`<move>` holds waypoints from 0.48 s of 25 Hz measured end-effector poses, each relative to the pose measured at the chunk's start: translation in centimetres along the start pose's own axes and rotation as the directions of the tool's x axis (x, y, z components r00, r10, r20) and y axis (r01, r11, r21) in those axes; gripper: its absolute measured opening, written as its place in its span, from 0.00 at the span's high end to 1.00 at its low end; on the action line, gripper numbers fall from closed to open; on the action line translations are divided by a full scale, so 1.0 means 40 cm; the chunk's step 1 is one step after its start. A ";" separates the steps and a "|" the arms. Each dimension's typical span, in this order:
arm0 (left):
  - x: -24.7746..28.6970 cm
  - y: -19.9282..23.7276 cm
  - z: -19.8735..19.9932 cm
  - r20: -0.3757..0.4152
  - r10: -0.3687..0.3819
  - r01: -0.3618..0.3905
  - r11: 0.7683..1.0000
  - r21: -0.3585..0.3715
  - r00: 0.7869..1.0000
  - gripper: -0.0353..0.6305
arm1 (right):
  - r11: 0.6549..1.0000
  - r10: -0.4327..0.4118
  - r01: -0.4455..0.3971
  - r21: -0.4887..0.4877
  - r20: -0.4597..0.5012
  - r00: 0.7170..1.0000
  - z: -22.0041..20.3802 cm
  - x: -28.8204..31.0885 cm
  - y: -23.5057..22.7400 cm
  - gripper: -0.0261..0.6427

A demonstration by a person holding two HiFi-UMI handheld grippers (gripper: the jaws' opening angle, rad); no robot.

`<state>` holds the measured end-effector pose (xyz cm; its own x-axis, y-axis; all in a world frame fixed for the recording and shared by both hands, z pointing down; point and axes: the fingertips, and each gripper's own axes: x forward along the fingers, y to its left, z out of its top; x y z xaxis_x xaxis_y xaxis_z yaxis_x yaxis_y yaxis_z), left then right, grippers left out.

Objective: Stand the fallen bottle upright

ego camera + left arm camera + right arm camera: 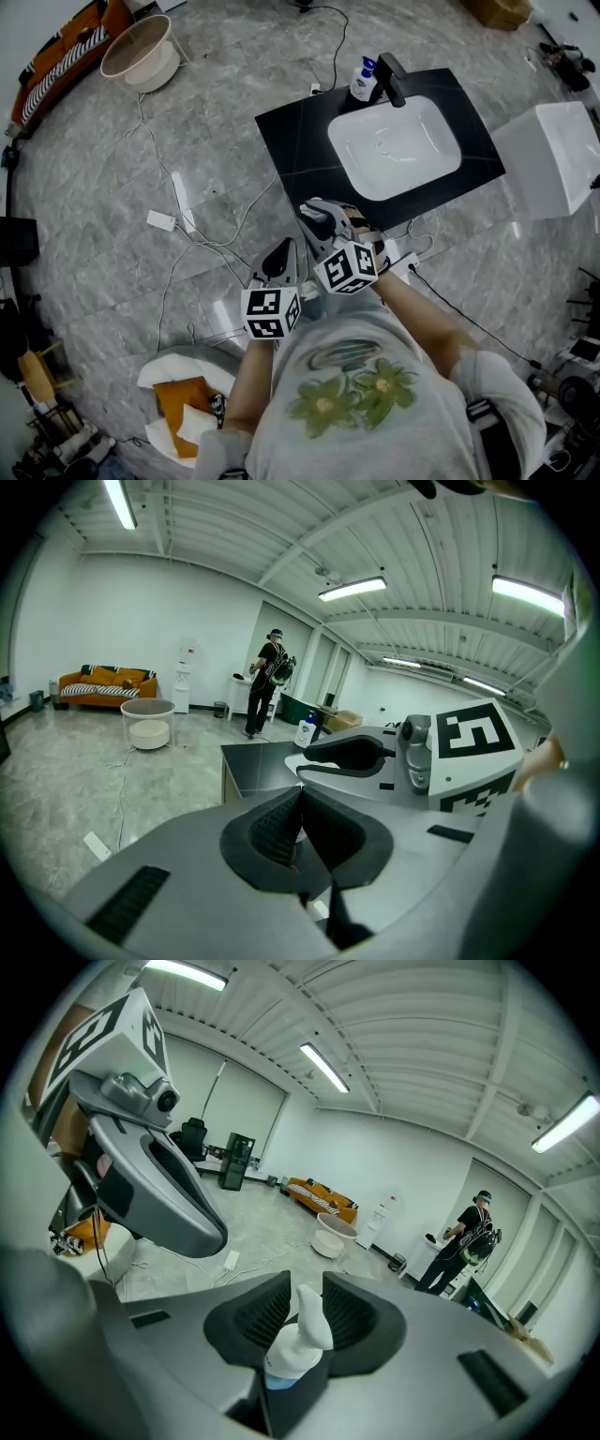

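Presently: pump bottle (291, 1349), likely light, slick plastic, pinched at its white pump head by right gripper (302, 1302), a wobbly hold; left gripper (300, 803) closed, empty.

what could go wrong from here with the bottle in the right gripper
1. The right hand-held gripper pinches the bottle only by its narrow white pump top; the body is out of sight below, so it could swivel or slip out.
2. In the head view that gripper seems short of the black counter, so a drop might land on the floor.
3. A second bottle stands by the faucet; setting down close could knock it over.
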<state>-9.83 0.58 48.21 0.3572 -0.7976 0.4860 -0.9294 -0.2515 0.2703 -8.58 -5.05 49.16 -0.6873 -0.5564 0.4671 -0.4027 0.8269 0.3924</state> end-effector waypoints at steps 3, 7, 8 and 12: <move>-0.004 -0.002 0.001 0.003 -0.002 0.002 1.000 0.003 1.000 0.92 | 1.000 -0.003 0.003 0.010 0.003 1.000 0.002 -0.008 0.001 0.83; -0.008 -0.004 0.002 0.008 -0.006 0.006 1.000 0.009 1.000 0.92 | 1.000 -0.011 0.011 0.029 0.004 1.000 0.001 -0.020 0.001 0.83; -0.009 -0.004 0.003 0.009 -0.008 0.008 1.000 0.011 1.000 0.92 | 0.999 -0.014 0.014 0.035 0.005 1.000 0.001 -0.024 0.002 0.83; -0.013 -0.012 0.008 0.014 -0.013 0.013 1.000 0.018 1.000 0.92 | 0.997 -0.035 0.034 0.069 0.014 0.999 0.002 -0.050 -0.003 0.83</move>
<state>-9.58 0.93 47.57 0.3683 -0.8019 0.4705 -0.9261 -0.2719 0.2615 -7.22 -4.04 48.12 -0.6810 -0.5840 0.4417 -0.4670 0.8110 0.3523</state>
